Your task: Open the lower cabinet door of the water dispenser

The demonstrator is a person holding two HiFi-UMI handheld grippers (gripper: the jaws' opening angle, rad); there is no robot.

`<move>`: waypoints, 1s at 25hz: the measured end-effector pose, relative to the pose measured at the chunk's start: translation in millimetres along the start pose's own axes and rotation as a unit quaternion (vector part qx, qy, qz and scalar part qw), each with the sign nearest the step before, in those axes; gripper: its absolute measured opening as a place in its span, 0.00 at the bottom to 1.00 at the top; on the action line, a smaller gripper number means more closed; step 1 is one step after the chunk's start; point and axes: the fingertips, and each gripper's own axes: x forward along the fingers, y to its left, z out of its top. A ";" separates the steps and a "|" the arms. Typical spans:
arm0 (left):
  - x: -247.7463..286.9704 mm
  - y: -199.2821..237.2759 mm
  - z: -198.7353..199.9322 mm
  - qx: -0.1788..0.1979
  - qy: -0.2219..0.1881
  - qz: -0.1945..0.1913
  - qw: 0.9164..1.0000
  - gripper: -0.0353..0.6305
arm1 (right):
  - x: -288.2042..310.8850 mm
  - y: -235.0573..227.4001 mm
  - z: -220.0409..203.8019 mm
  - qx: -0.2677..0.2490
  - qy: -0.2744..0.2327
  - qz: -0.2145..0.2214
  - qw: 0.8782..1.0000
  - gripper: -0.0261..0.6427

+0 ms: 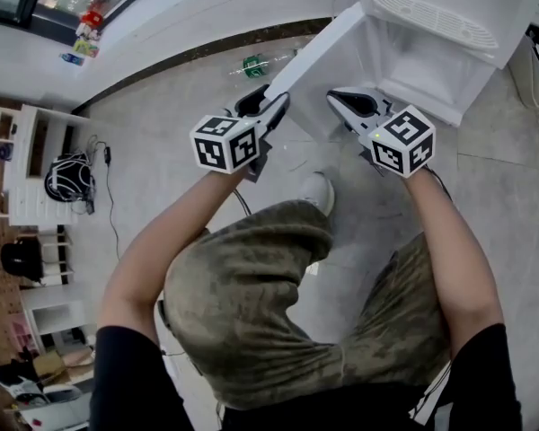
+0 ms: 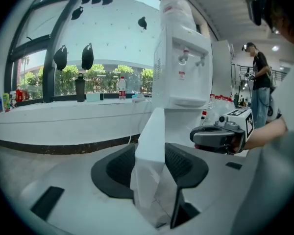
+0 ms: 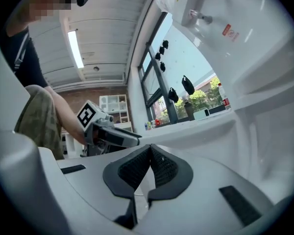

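The pale grey glossy floor (image 1: 162, 115) carries the tall white plastic water dispenser (image 1: 431, 43), standing just ahead of the right gripper (image 1: 334, 95). Its white lower cabinet door (image 1: 319, 48) reaches out to the left gripper (image 1: 274, 97). Beyond the left gripper lies a small green object (image 1: 253, 64) (too small to identify). A white shoe (image 1: 317, 191) rests on the floor behind and between both grippers.

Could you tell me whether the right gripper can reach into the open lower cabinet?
Probably yes: the left gripper holds the door aside, and the right gripper faces the cabinet unobstructed.
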 end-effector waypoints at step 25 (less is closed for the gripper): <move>19.2 70.1 10.6 -0.067 -0.049 0.115 0.990 0.36 | -5.3 -45.5 -23.6 -0.020 0.034 -0.039 0.998 0.04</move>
